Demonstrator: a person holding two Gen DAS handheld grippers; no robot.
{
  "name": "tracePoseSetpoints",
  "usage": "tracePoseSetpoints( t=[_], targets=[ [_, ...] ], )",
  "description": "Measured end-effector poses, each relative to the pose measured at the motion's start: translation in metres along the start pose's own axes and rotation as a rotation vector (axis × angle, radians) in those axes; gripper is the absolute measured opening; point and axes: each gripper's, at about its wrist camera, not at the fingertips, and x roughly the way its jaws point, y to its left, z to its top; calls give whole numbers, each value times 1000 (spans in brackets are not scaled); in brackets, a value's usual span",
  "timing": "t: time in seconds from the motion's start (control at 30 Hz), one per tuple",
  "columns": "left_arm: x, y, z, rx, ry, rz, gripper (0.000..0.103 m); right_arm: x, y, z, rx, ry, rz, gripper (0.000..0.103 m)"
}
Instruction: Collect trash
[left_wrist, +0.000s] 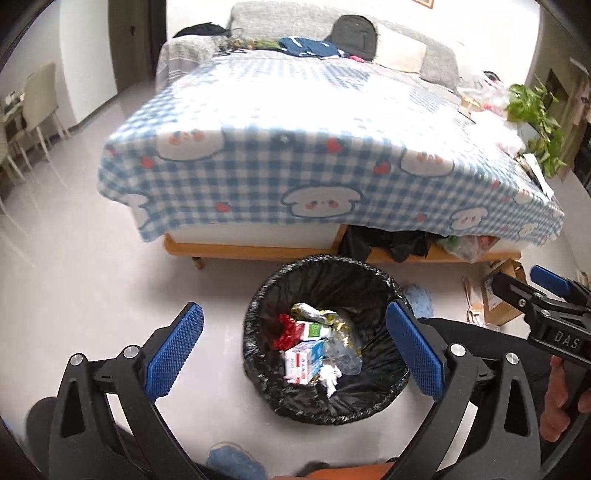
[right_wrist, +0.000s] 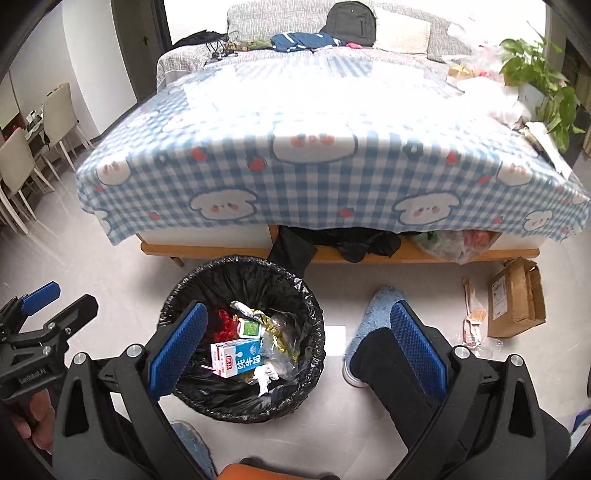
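Trash, incl. blue-white milk carton, lies in black-lined round bin; both grippers, left & right, wide, empty: drop step apparently done, next fetch floor litter.

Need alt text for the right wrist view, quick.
Open right gripper, nothing between its blue pads, above a black-lined trash bin holding a milk carton, wrappers and tissue. Behind, a checked tablecloth; a cardboard box on the floor, right.

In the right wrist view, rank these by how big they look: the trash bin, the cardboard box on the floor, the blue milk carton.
Largest to smallest:
1. trash bin
2. cardboard box
3. milk carton
The box and carton look close in size.
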Motion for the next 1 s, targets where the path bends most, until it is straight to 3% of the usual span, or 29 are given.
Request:
tracePoseSetpoints(
  t=[0.33,1.0],
  targets=[
    [-46,16,9,-24,-43,27,97,-42,-2,2,18,-52,-26,95],
    [-50,14,8,2,-41,45,97,-50,-6,1,21,-65,-38,95]
  ],
)
